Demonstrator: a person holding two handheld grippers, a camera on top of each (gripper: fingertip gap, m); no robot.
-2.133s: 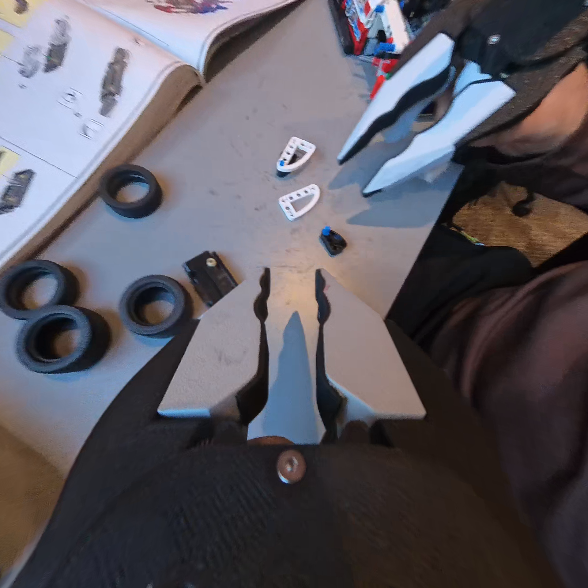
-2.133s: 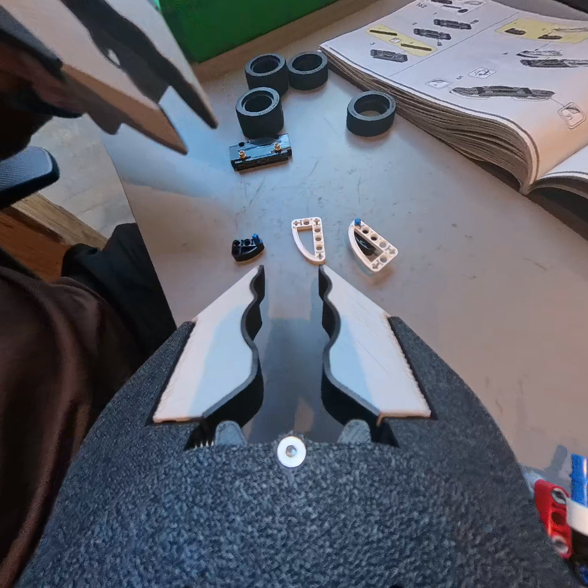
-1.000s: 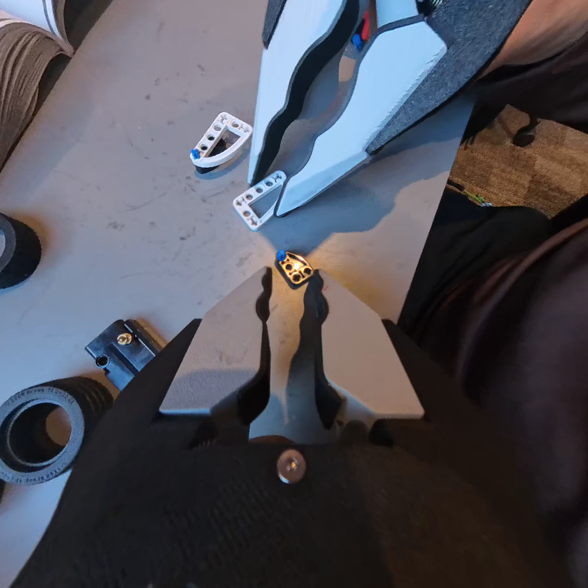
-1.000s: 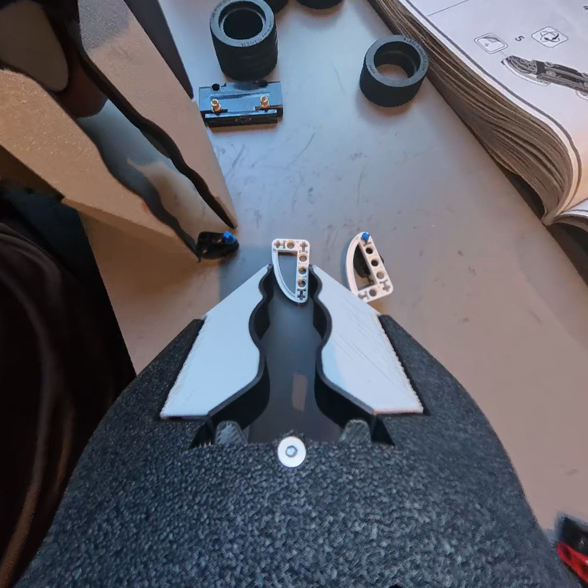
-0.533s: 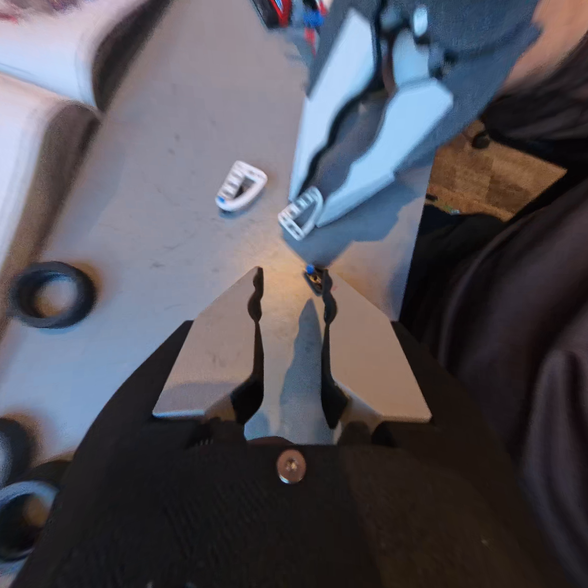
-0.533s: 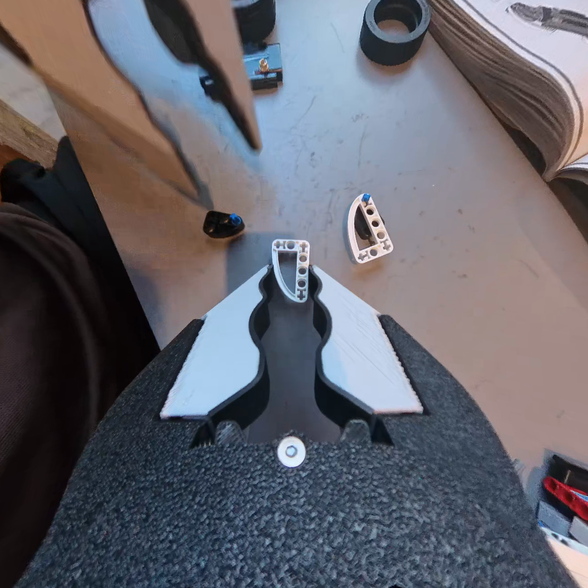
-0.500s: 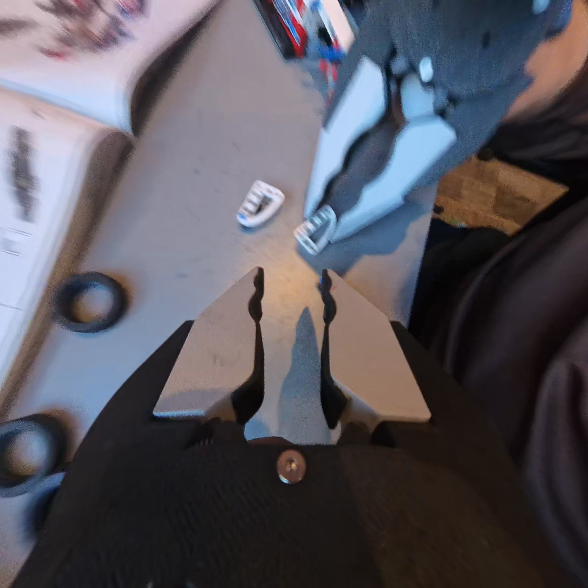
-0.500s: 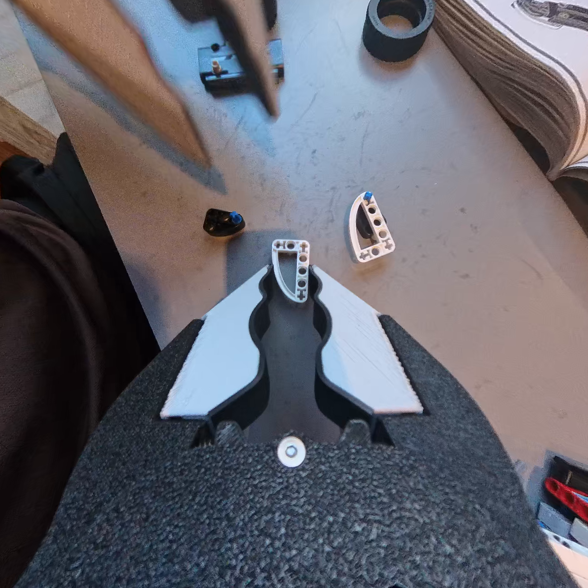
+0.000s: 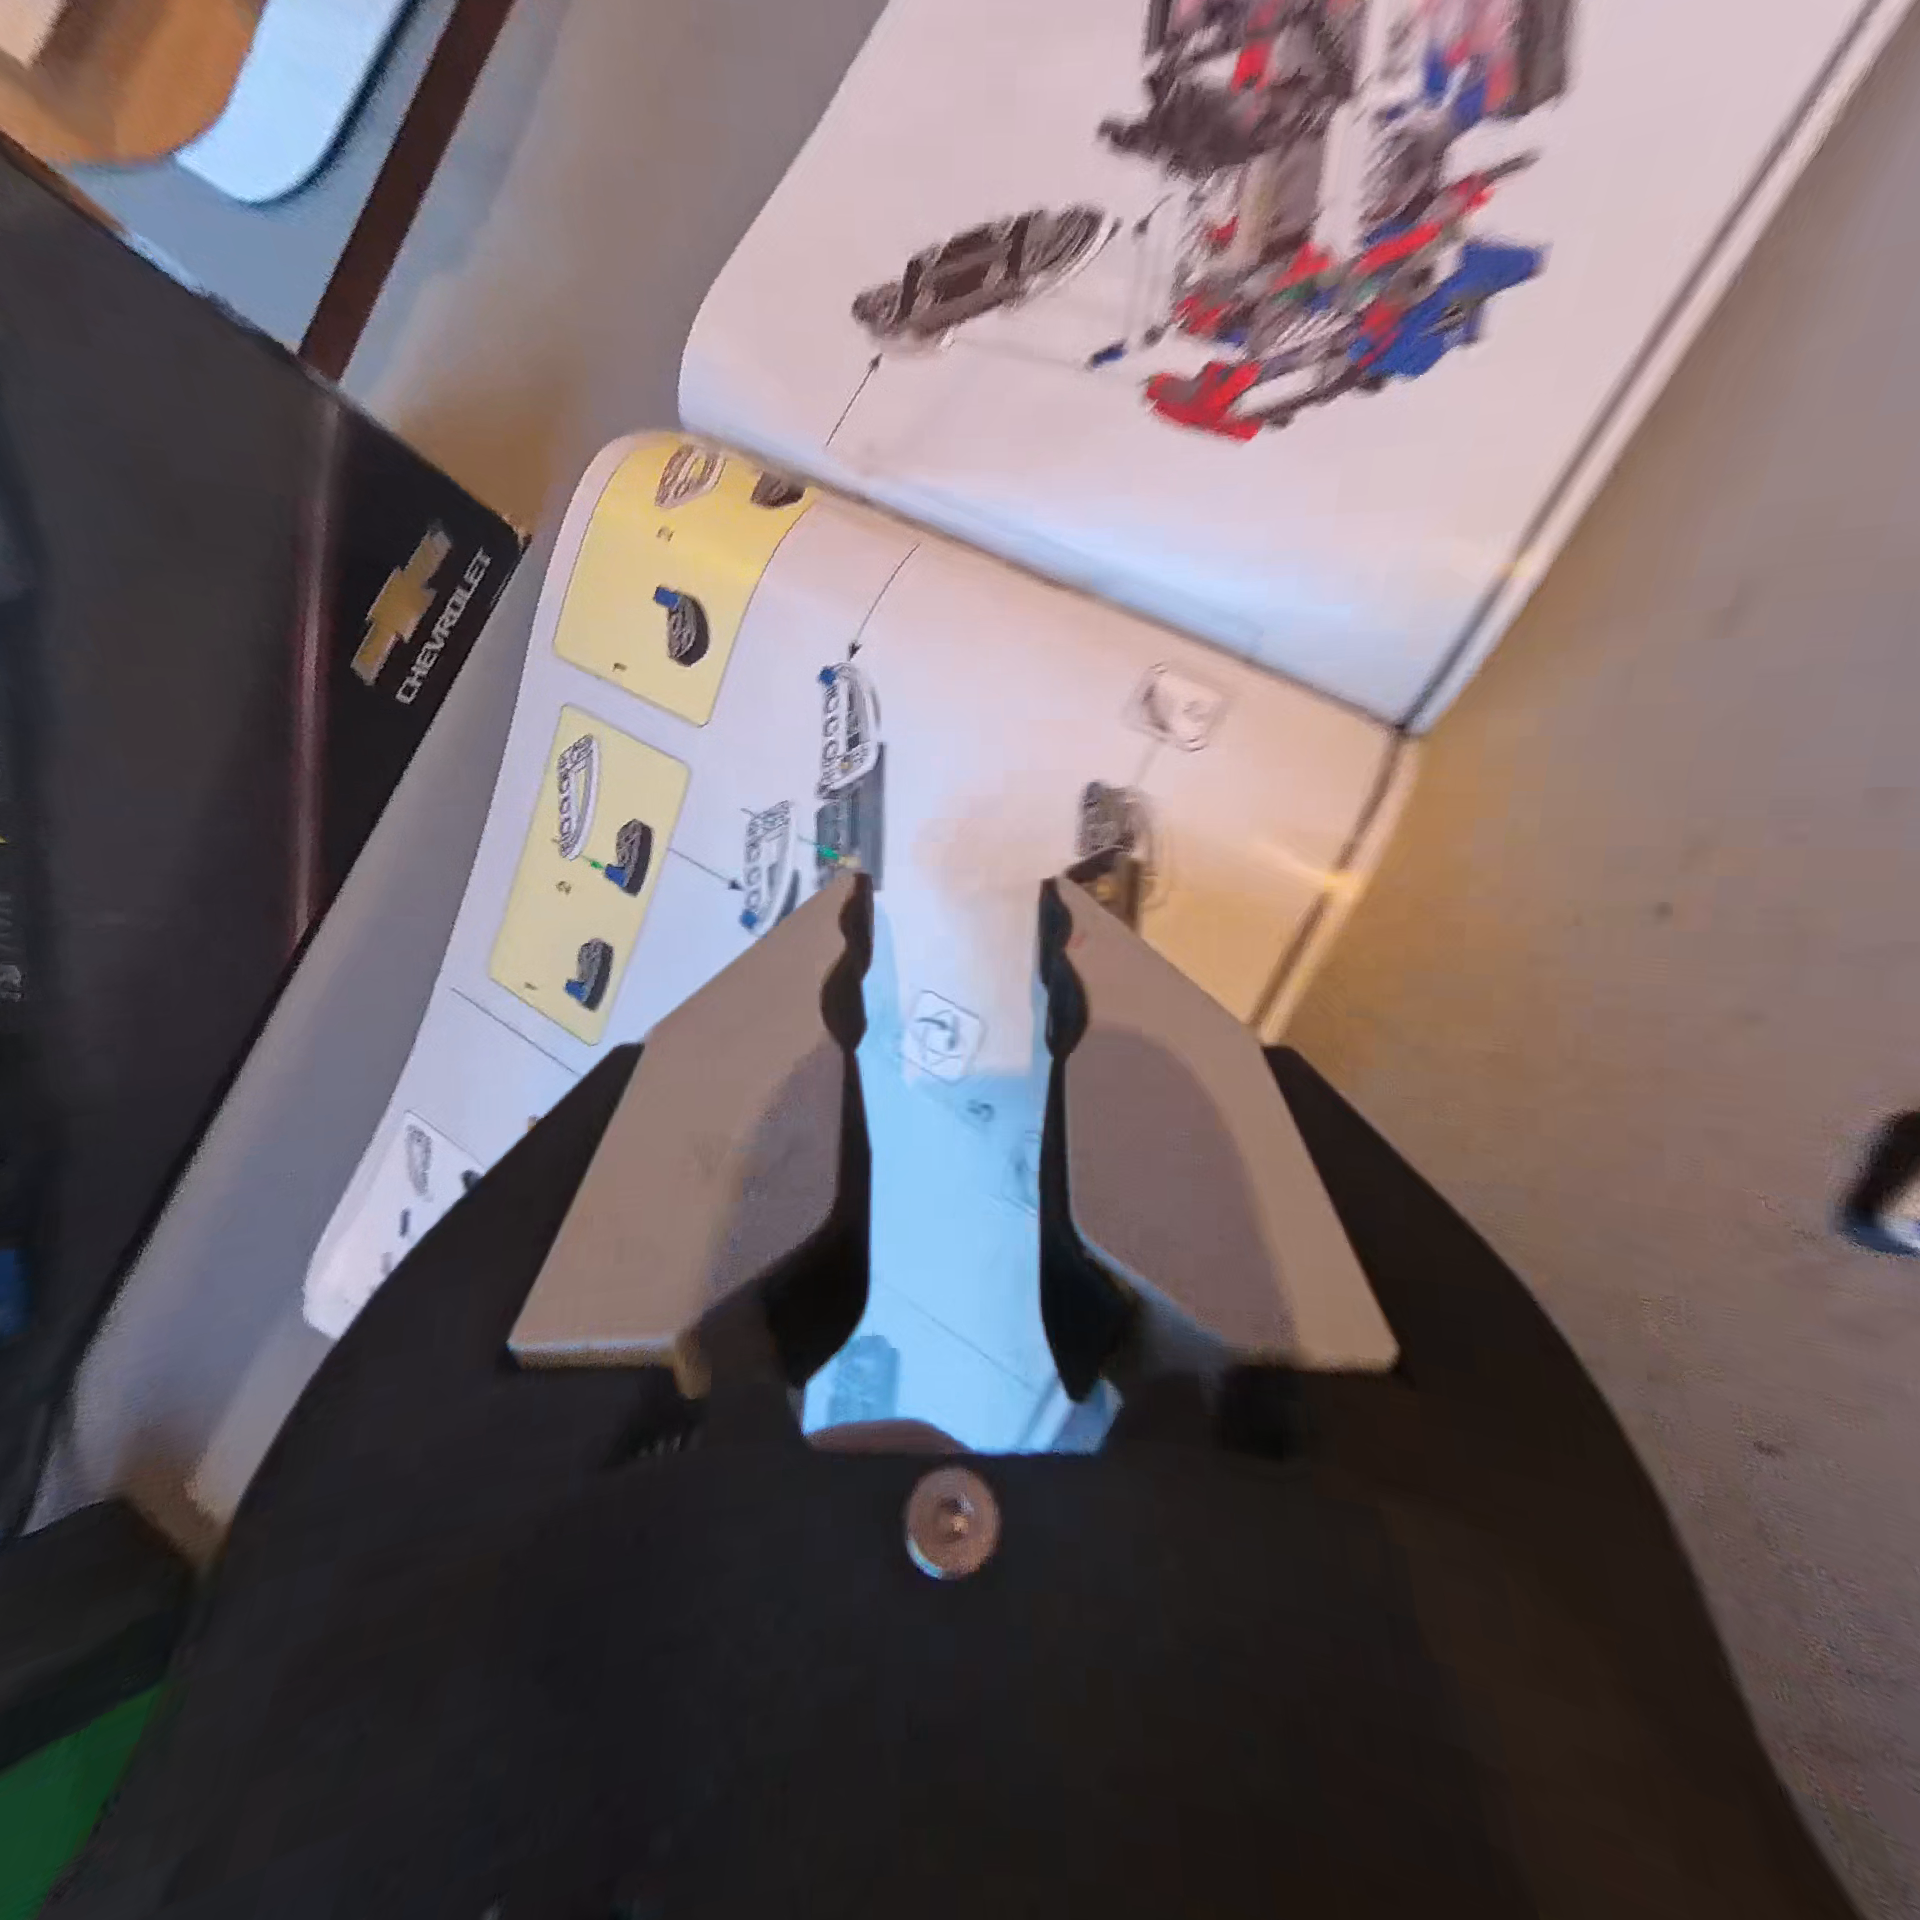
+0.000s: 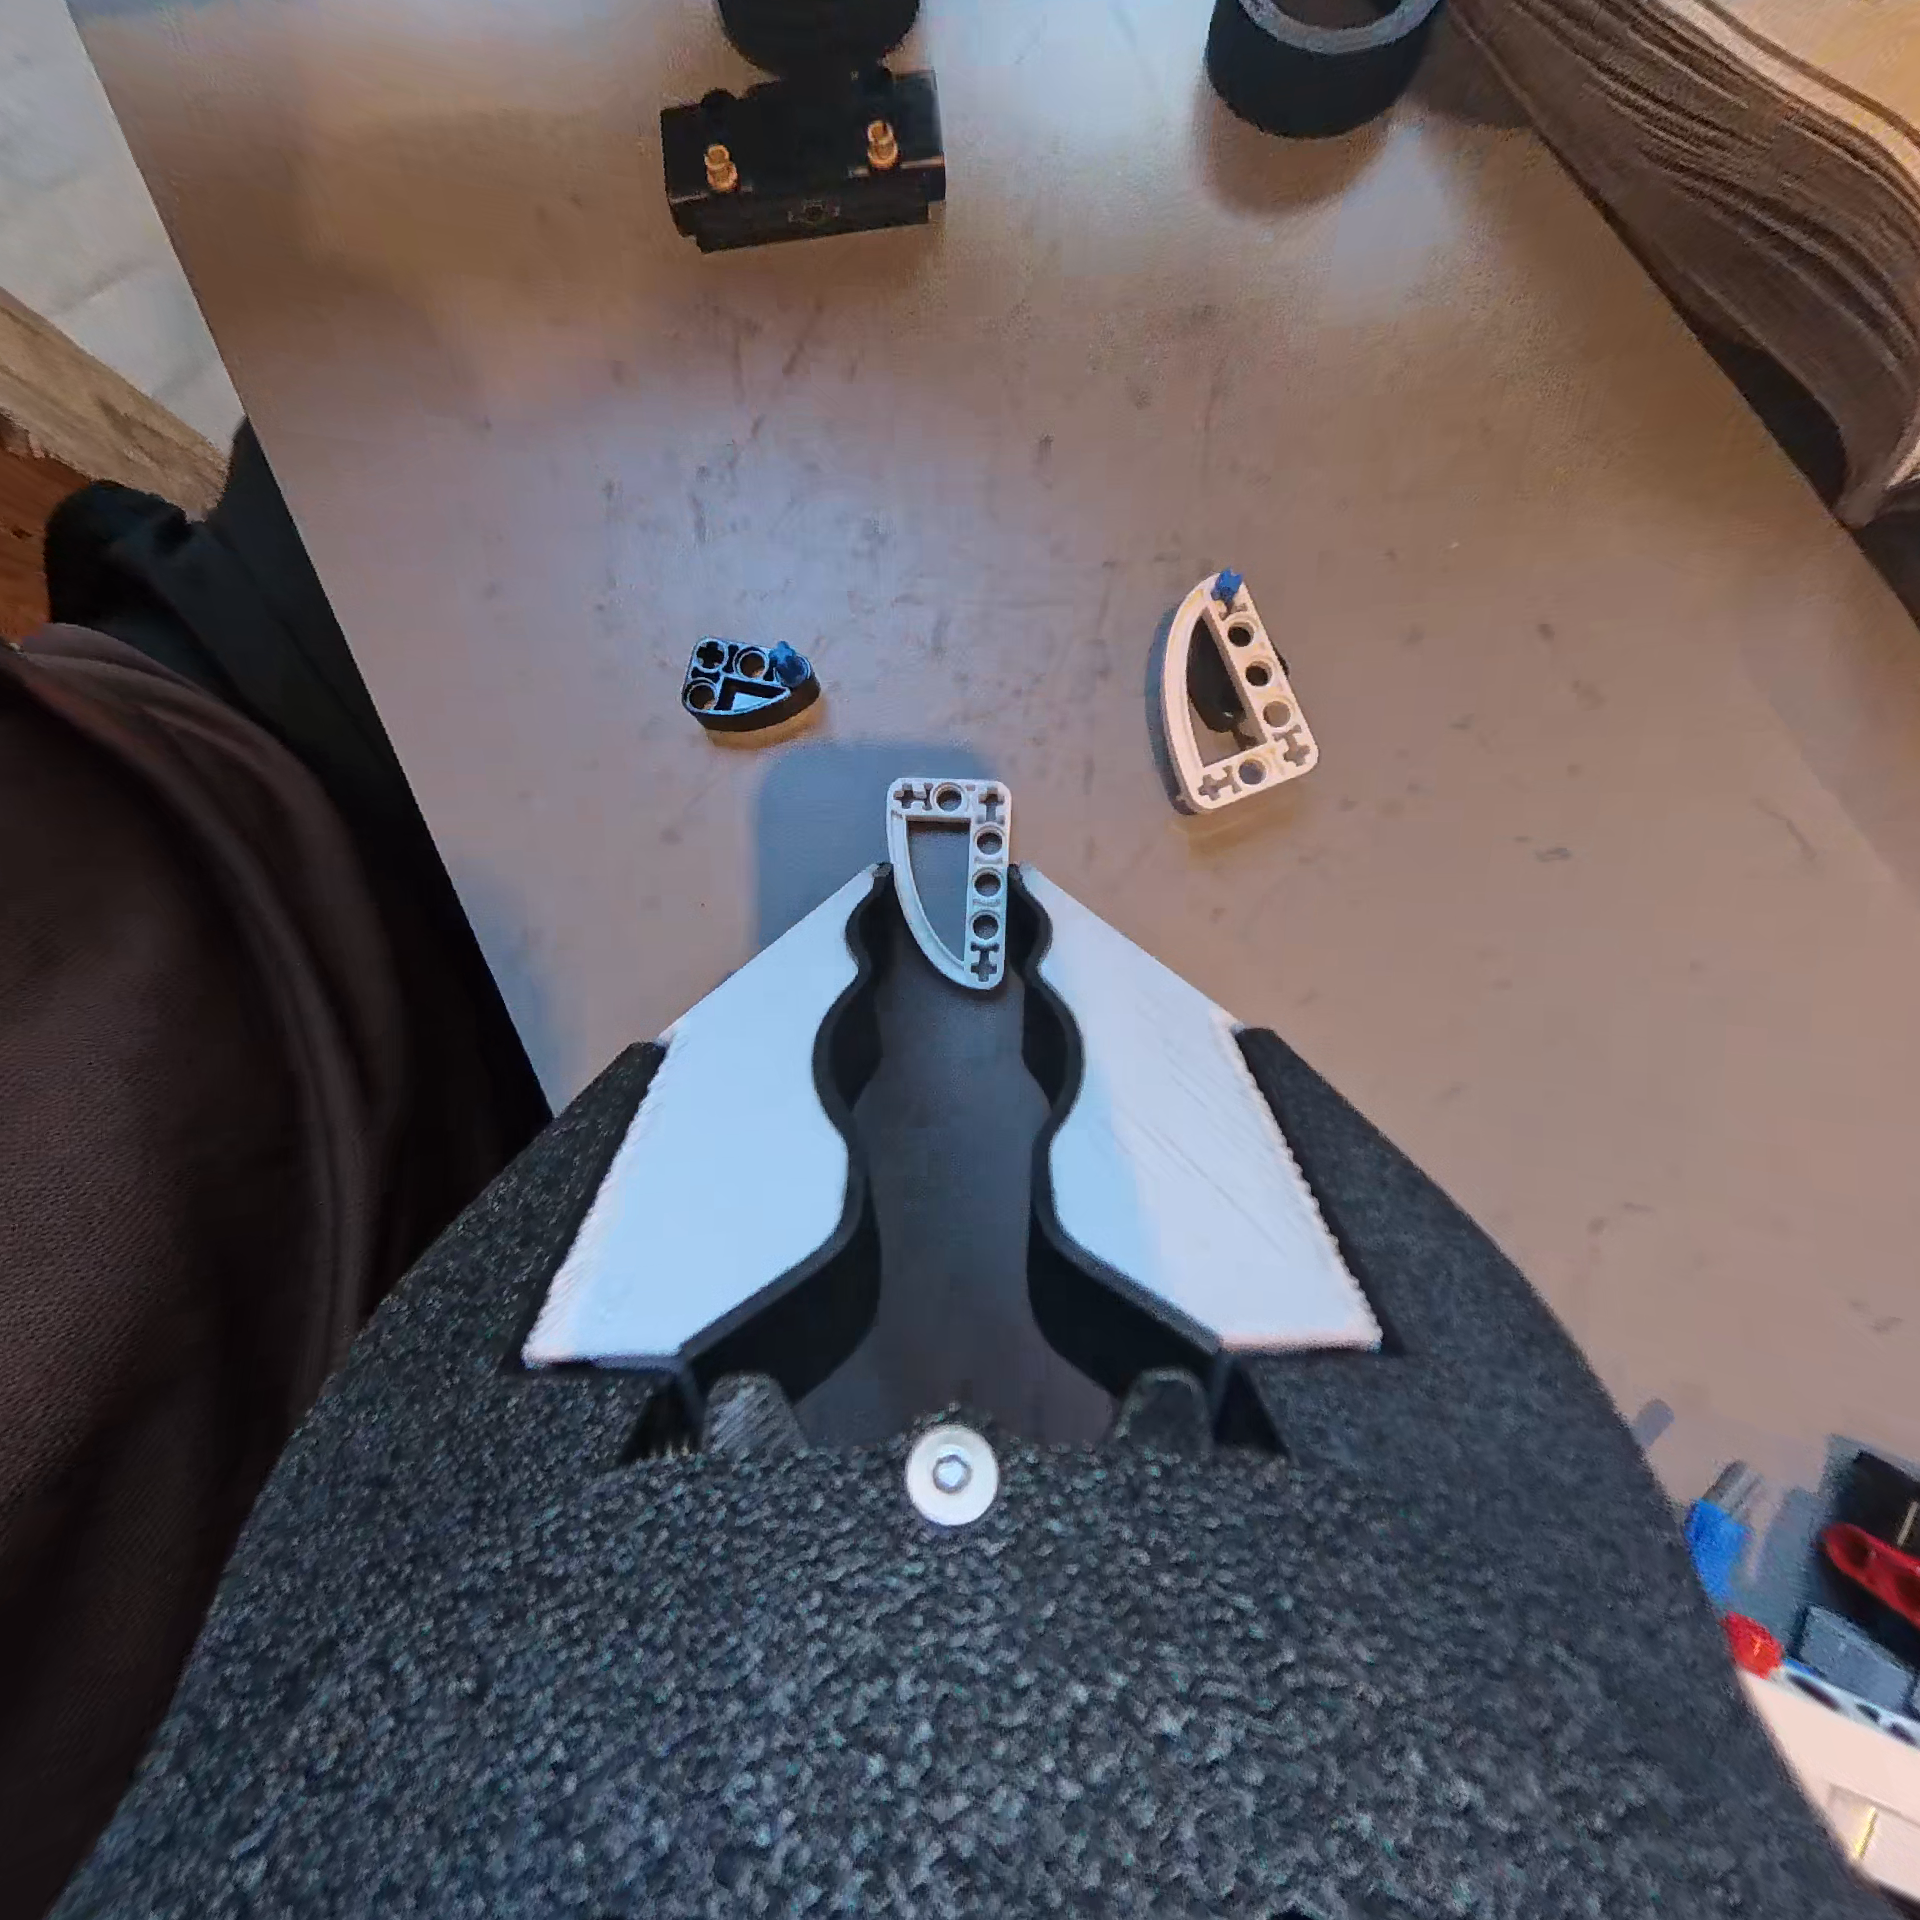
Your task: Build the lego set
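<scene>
My right gripper (image 10: 948, 878) is shut on a white curved lego piece (image 10: 954, 883) and holds it above the grey table (image 10: 1455, 935). A small black piece with a blue pin (image 10: 748, 690) lies just ahead to the left. A second white curved piece with a blue pin and a black part under it (image 10: 1231, 696) lies to the right. A black block with two tan pins (image 10: 805, 171) sits farther ahead. My left gripper (image 9: 951, 883) is open and empty, held over the open instruction booklet (image 9: 987, 644).
A black tyre (image 10: 1314, 62) stands at the far edge by the booklet's page stack (image 10: 1714, 239). A black set box (image 9: 177, 727) lies left of the booklet. Loose red and blue parts (image 10: 1849, 1579) sit at the lower right. A person's dark sleeve (image 10: 156, 1039) is at the left. My right fingertips sit around 25 cm from my left ones.
My left gripper swung away from the small black piece and now points at the booklet. My right gripper closed on the white curved piece and lifted it slightly.
</scene>
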